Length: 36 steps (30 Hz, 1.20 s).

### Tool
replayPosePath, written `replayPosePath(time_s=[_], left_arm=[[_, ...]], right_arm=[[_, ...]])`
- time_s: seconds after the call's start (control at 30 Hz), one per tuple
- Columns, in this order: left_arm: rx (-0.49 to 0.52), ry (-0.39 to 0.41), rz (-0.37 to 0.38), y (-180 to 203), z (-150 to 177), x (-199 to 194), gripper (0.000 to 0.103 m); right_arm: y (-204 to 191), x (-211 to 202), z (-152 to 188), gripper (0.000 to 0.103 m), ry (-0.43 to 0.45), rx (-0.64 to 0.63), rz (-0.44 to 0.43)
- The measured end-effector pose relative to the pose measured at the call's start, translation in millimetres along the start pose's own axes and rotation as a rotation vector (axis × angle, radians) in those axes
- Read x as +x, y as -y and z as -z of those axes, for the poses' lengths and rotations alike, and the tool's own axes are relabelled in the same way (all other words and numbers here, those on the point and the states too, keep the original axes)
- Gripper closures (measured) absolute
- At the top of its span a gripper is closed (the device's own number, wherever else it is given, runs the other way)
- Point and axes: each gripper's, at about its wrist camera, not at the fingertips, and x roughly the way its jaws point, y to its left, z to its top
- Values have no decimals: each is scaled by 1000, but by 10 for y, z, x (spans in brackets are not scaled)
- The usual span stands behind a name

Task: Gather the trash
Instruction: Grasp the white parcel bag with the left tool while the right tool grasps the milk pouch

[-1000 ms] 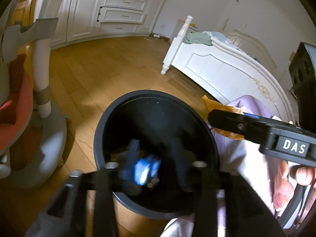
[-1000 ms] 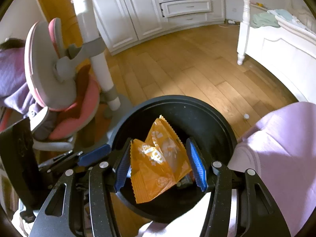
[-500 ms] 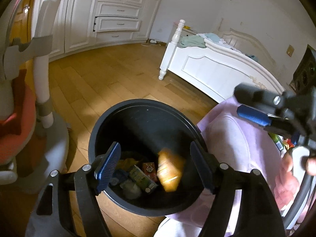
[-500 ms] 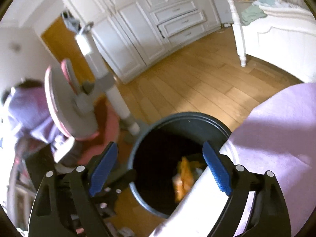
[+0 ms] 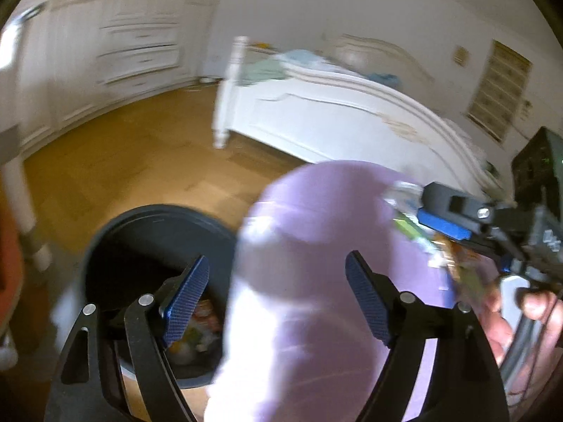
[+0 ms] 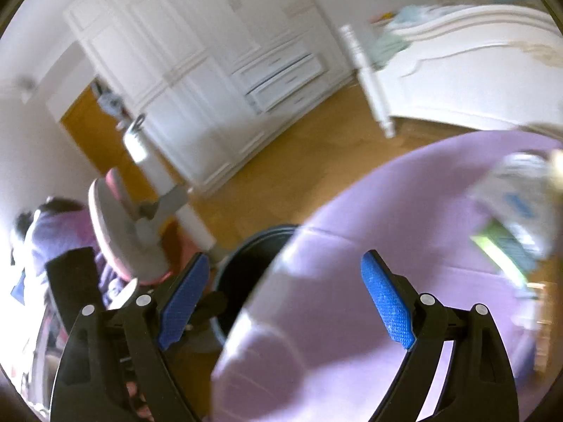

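Note:
A black round trash bin (image 5: 105, 232) stands on the wood floor with several wrappers (image 5: 200, 320) inside; it also shows in the right wrist view (image 6: 242, 256). My left gripper (image 5: 278, 299) is open and empty, over the bin's right rim and a purple cloth (image 5: 316, 218). My right gripper (image 6: 285, 302) is open and empty above the purple cloth (image 6: 369, 218); it shows from the side in the left wrist view (image 5: 447, 211). Blurred trash packets (image 6: 510, 211) lie on the cloth at the right, also in the left wrist view (image 5: 422, 232).
A white bed (image 5: 334, 119) stands behind the cloth. White wardrobes with drawers (image 6: 218, 70) line the far wall. A pink and grey chair (image 6: 119, 232) stands left of the bin. Both views are motion-blurred.
The orange packet left my right gripper and dropped into the bin. Both grippers opened and swung up and right, away from the bin and over the purple cloth.

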Motion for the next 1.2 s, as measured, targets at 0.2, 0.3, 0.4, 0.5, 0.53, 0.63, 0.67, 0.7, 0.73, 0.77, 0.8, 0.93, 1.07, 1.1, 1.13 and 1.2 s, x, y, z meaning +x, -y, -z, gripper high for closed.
replayPosePath(time_s=[0.2,0.3,0.4,0.5,0.53,0.63,0.67,0.7,0.73,0.77,0.8,0.93,1.07,1.1,1.13,1.2], left_arm=[[67,-73,152,604,-102,328,23],[96,-99,189,845,-194,524,23],[138,-121,197,1051,-288,736,23],[212,-141,181,1257,-361,957,23],[227,-151,179,1297,-373,1019,23],[313,-202,173,1457,-423,1293,23],[338,-207,160,1497,-436,1348,23],[363,-213,149,1544,-459,1407,23],[385,-219,145,1580,-485,1456,23],[409,-225,148,1619,-520,1503,23],[431,-227,153,1651,-548,1534,23],[544,-245,156,1834,-590,1730,22],[587,-300,179,1957,-571,2031,21],[584,-312,169,1965,-555,2102,21],[578,-318,166,1960,-568,2152,20],[526,-319,184,1914,-605,2228,22]], right_arm=[[789,-759,30,16,102,48,210],[1174,-1004,-15,16,128,53,307],[1393,-1026,-100,16,96,-22,385],[1537,-876,-203,16,18,-177,459],[1572,-817,-228,16,-5,-218,467],[1730,-568,-299,20,-107,-318,466],[1730,-474,-322,25,-135,-339,471],[1793,-372,-336,29,-175,-383,491],[1767,-242,-361,35,-193,-403,502],[1807,-182,-366,43,-211,-419,510],[1864,-113,-380,49,-231,-427,509],[2027,-116,-404,81,-208,-360,470],[2162,-294,-465,92,-130,-239,414],[2201,-391,-479,93,-115,-202,397],[2232,-437,-480,93,-107,-178,385],[2279,-484,-493,93,-101,-141,360]])
